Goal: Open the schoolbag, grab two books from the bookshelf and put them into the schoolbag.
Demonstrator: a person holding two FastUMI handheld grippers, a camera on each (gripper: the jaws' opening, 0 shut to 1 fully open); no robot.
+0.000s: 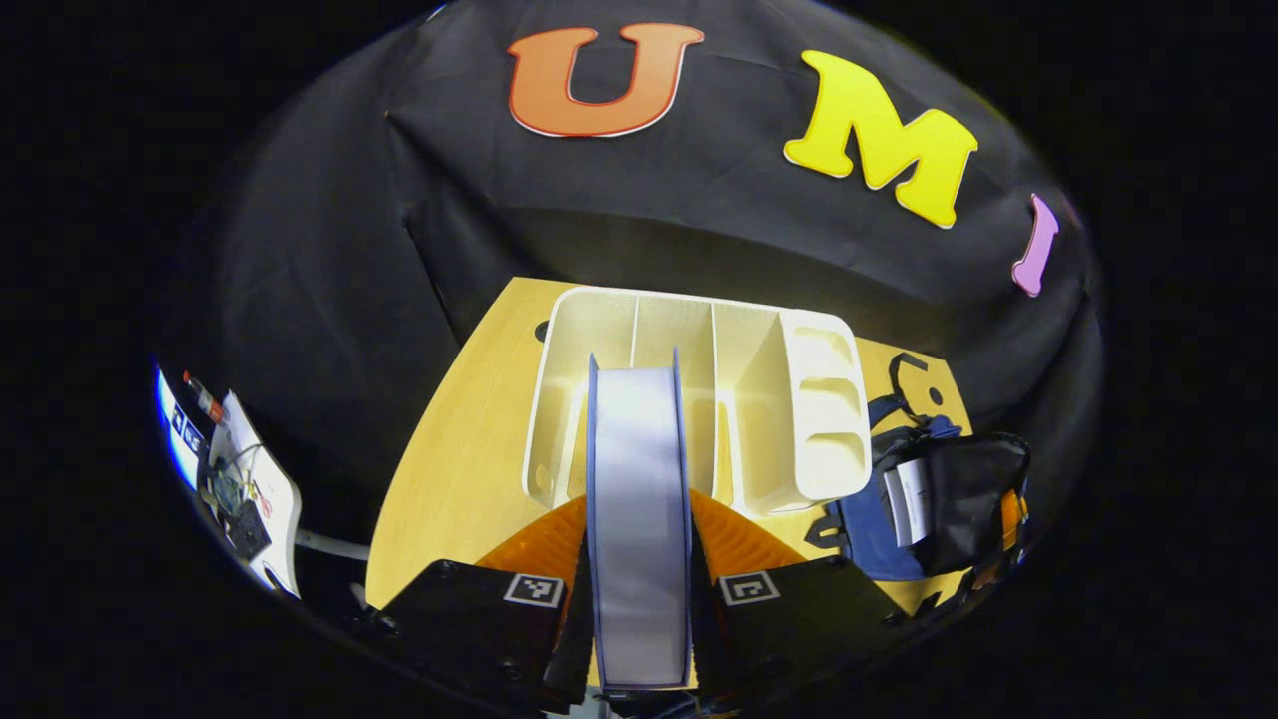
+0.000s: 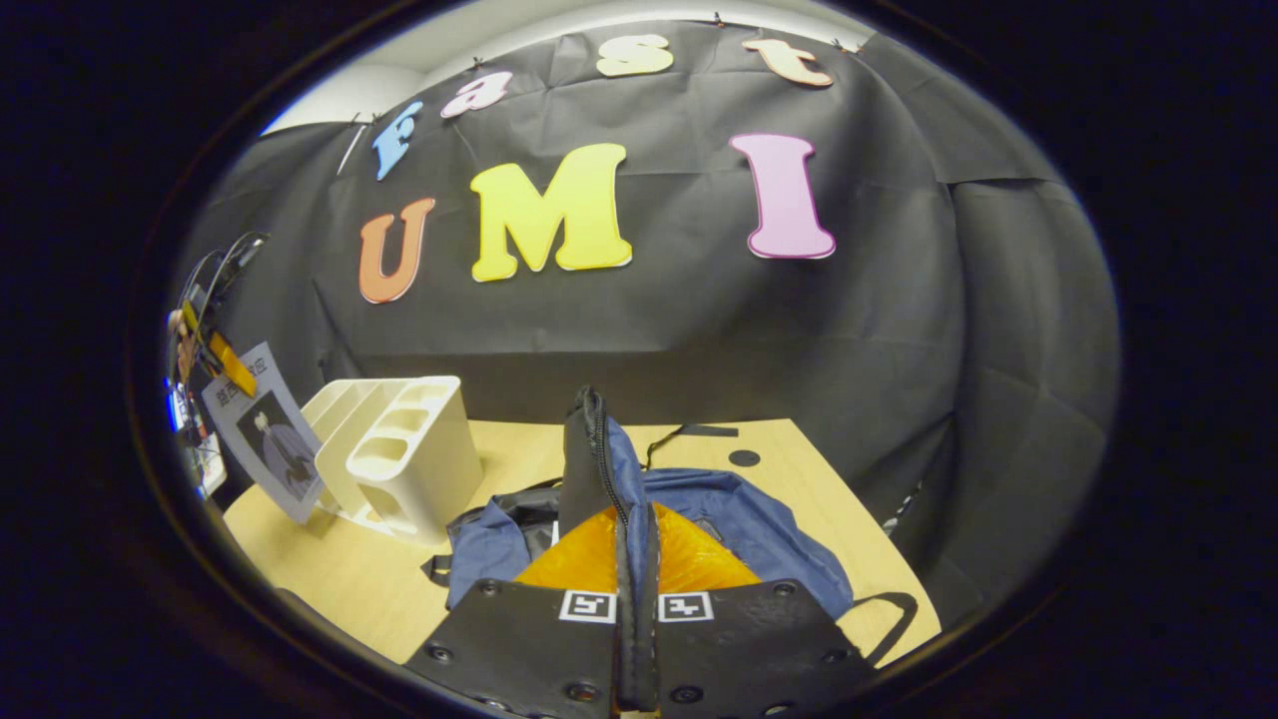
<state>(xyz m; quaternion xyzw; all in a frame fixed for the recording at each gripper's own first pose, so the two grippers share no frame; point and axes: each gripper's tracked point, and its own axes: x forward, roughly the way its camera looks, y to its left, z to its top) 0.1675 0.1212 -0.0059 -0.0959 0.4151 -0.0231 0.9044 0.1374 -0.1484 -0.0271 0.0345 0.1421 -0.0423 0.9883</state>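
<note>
The left claw [image 1: 639, 589] is clamped on a thick book with a blue cover and pale page edges [image 1: 637, 519], held upright, edge toward the camera, just in front of the cream plastic bookshelf with upright dividers [image 1: 699, 399] on the light wooden table [image 1: 449, 479]. The blue fabric schoolbag with black trim [image 2: 739, 519] lies on the table beside the bookshelf. The right claw [image 2: 636, 589] pinches the schoolbag's zipped edge [image 2: 599, 449], lifting that flap upright. A white book [image 1: 907, 499] shows in the bag's mouth.
</note>
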